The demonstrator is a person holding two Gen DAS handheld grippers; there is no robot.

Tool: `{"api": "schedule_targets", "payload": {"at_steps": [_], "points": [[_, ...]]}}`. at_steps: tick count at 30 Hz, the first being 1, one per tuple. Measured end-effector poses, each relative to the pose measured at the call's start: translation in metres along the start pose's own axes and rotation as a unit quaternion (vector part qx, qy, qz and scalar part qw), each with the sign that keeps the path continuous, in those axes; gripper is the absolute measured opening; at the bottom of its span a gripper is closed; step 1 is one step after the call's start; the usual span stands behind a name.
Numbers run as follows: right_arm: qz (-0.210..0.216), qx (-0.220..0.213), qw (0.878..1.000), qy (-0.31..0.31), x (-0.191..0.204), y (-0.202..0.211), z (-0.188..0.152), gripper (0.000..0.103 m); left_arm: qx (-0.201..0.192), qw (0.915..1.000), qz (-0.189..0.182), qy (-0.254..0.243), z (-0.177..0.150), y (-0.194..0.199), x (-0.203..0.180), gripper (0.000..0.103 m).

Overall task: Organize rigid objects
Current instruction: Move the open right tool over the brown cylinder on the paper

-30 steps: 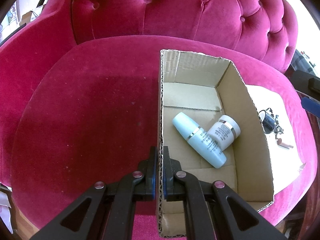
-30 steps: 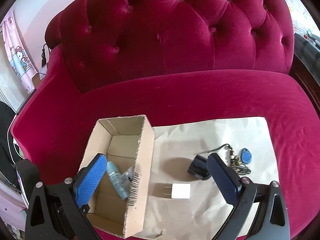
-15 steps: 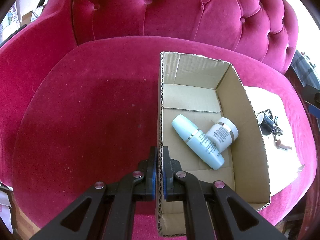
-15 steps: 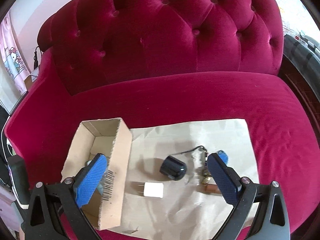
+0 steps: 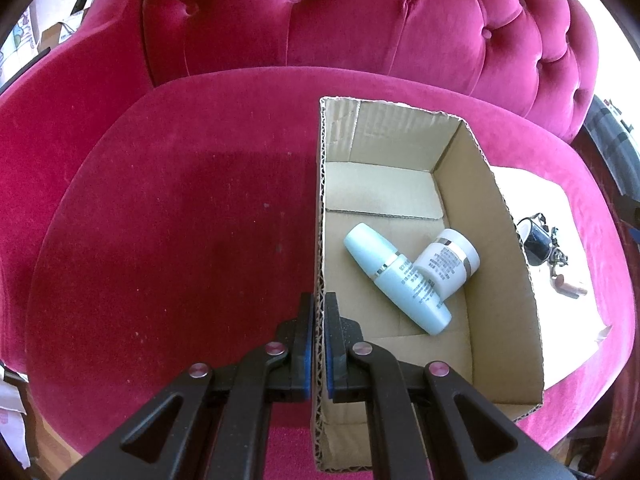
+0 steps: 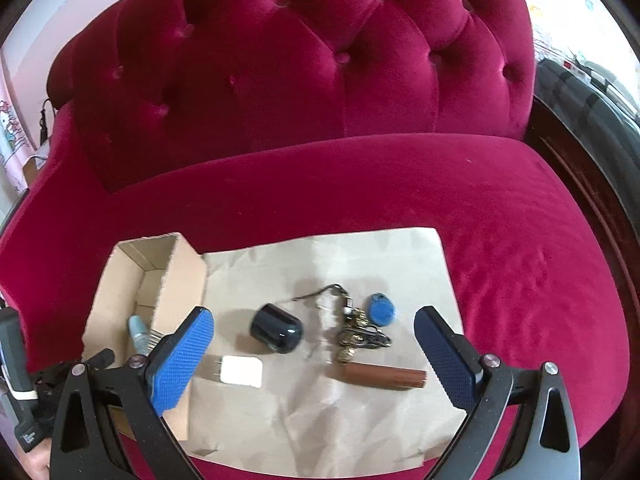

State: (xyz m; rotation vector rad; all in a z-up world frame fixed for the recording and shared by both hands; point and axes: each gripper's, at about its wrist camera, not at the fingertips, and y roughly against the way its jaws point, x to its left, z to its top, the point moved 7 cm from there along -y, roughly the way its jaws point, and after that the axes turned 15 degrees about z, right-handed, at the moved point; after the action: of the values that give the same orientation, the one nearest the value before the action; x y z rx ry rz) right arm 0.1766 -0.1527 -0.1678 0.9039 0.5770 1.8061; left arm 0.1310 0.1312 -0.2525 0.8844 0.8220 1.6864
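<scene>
The loose rigid things are lying on the brown paper sheet (image 6: 320, 420) spread over the sofa seat (image 6: 520, 240): a white charger plug (image 6: 241, 371) near the left, a dark rounded cap-like case (image 6: 276, 328) just beyond it, a bunch of keys (image 6: 358, 330) with a blue fob (image 6: 382, 308), and a brown cylinder (image 6: 384, 376) lying flat to the right. All look light and stiff. The plug has flat sides that should be offering a sure hold across its body; the glossy dark case looks slippery and may roll, so pinching across its middle seems safest; the keys will be dangling loosely if lifted.

The right tool (image 6: 314, 356) is hanging spread wide above these things, gripping nothing, its blue pads (image 6: 180, 356) straddling the plug and the cylinder.

To the left, the cardboard box (image 5: 516, 264) is sitting on the seat, already containing a pale blue bottle (image 5: 396, 280) and a white jar (image 5: 450, 258), touching each other. The left tool (image 5: 319, 344) is pinching the box's near left wall, apparently steadying it; thin cardboard may be buckling if squeezed hard.
</scene>
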Motion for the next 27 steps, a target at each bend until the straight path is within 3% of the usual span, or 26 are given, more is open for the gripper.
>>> {"api": "schedule_targets", "payload": {"at_steps": [15,27], "points": [[-0.055,0.058,0.996,-0.045,-0.054,-0.018,-0.039,0.102,-0.004,1.0000,0.000,-0.002,-0.001,-0.001,-0.002,0.004],[-0.075,0.108,0.990,-0.057,-0.069,-0.038,-0.065,0.102,-0.003,1.0000,0.000,-0.001,-0.002,-0.001,-0.001,0.004]]}}
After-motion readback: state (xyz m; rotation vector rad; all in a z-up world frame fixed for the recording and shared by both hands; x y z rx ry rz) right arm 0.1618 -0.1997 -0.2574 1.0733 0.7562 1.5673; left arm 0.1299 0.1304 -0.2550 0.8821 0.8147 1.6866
